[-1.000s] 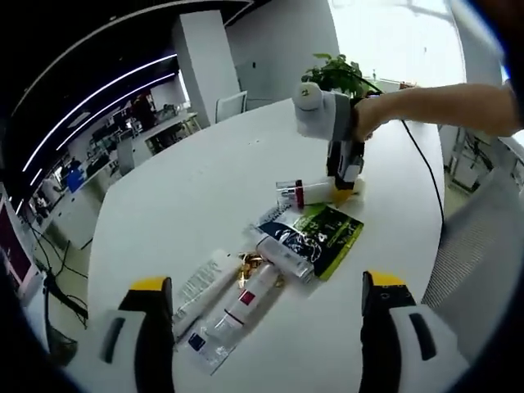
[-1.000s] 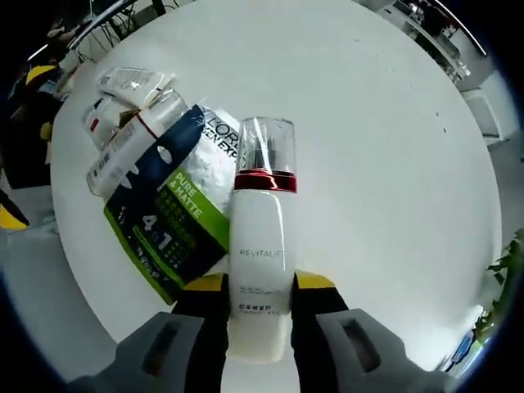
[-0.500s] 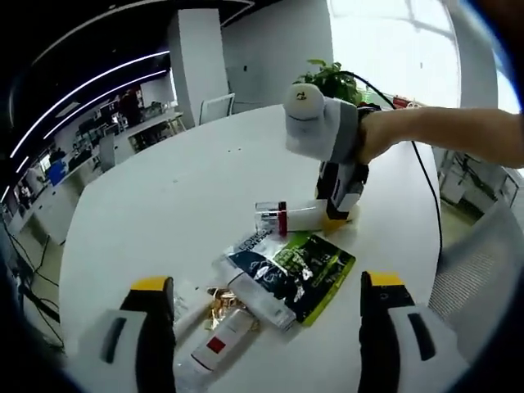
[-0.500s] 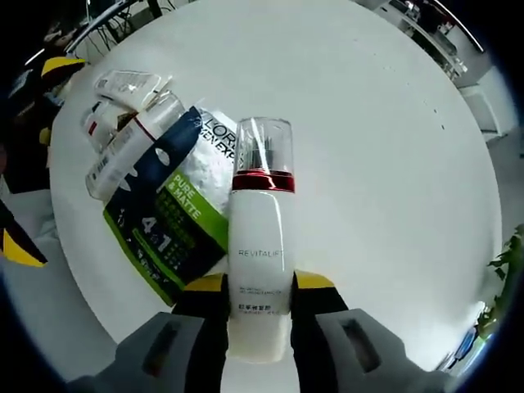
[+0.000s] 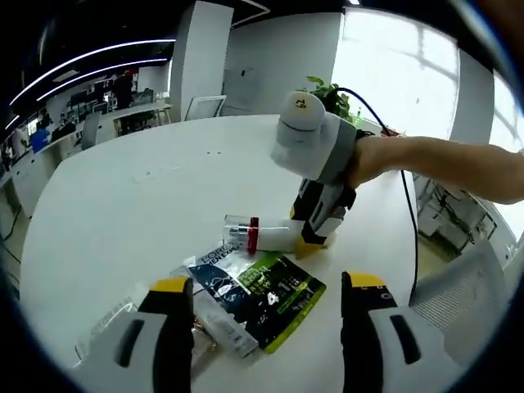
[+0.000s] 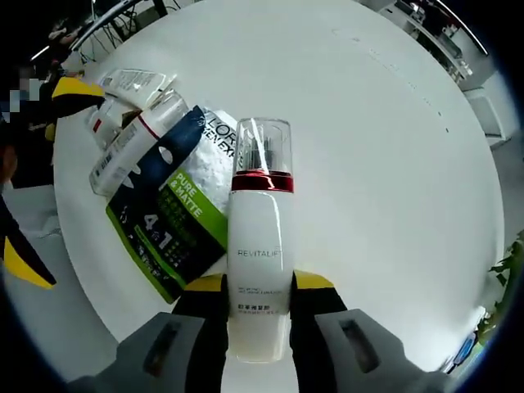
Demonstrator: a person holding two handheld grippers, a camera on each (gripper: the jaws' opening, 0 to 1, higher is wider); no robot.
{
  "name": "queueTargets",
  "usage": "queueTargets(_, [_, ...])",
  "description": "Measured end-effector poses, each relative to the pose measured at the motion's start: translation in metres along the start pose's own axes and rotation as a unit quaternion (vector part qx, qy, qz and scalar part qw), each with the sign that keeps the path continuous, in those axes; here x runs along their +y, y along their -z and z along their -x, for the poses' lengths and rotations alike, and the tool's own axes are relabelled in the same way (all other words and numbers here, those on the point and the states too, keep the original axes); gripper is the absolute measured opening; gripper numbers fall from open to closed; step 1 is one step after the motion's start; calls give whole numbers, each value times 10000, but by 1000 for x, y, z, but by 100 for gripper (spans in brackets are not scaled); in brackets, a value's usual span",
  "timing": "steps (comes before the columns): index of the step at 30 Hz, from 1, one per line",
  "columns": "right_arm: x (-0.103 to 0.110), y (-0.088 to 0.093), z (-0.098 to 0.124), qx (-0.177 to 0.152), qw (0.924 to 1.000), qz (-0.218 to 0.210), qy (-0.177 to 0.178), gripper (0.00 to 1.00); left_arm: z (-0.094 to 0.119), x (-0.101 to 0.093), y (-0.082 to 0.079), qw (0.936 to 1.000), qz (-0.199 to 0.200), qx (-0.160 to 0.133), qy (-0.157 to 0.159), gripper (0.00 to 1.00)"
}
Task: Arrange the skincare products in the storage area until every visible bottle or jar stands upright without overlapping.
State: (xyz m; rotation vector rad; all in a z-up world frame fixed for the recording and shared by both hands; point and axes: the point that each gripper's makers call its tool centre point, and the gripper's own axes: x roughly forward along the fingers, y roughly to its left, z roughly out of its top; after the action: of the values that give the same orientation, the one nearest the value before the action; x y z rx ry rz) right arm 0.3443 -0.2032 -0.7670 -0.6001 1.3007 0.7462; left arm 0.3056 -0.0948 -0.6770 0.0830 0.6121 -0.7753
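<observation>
In the left gripper view, the left gripper (image 5: 262,327) hangs above the white table (image 5: 147,180) with its jaws wide apart and nothing between them. Just beyond its tips lies a flat green and dark sachet (image 5: 262,288), with a tube (image 5: 225,332) lying across the sachet's near corner. Further in, toward the middle of the table, a white bottle (image 5: 270,234) with a red band and clear cap lies on its side, and the right gripper (image 5: 315,233), held by a person's hand (image 5: 368,160), grips its base end. In the right gripper view, the right gripper (image 6: 256,307) is clamped on the lower body of the white bottle (image 6: 260,254), yellow pads pressed on both sides, the cap pointing away. The sachet (image 6: 176,229) lies just beside the bottle, with tubes (image 6: 127,106) past it toward the table edge.
</observation>
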Motion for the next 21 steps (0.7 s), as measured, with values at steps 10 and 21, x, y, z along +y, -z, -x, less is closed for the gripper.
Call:
queueTargets(10, [16, 10, 6, -130, 9922, -772, -971, 27, -1, -7, 4, 9997, 88, -8, 247, 47])
queueTargets(21, [43, 21, 12, -393, 9595, -1743, -2180, 27, -5, -21, 9, 9971, 406, -105, 640, 20])
